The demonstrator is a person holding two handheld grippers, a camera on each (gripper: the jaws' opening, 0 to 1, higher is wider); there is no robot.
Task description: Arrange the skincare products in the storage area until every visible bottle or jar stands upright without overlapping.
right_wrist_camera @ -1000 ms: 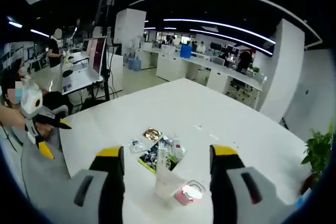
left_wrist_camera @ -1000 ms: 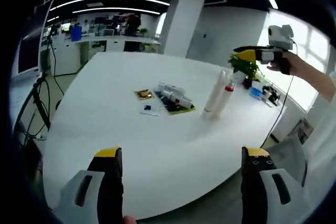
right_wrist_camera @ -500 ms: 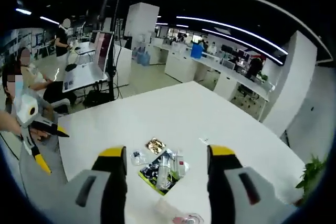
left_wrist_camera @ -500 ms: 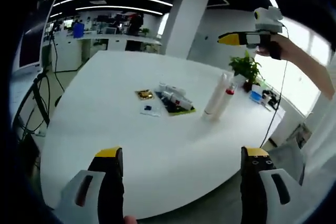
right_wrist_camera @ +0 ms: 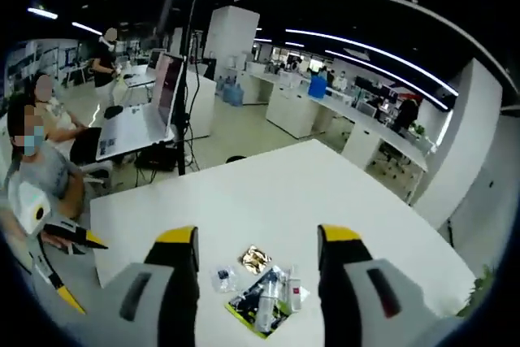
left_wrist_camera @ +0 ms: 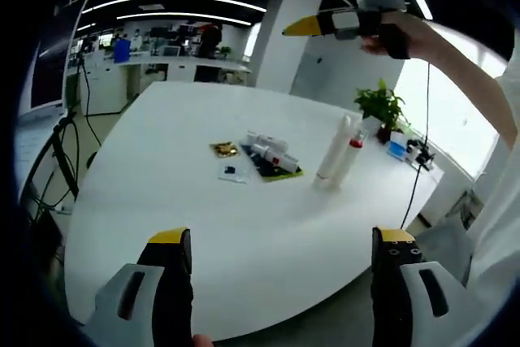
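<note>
- A large white table with rounded corners (left_wrist_camera: 203,225) carries everything; it also appears in the right gripper view (right_wrist_camera: 268,193).
- Near its middle lies a dark flat tray with a yellow-green edge (left_wrist_camera: 280,171), with small white bottles lying across it (left_wrist_camera: 272,150).
- Just beside the tray lie a shiny gold packet (left_wrist_camera: 224,149) and a small clear packet with a dark spot (left_wrist_camera: 231,171).
- Apart from these, two tall white tubes (left_wrist_camera: 335,148) stand close together, tilted; one has a red cap.
- A potted green plant (left_wrist_camera: 380,106) sits near the far edge.
</note>
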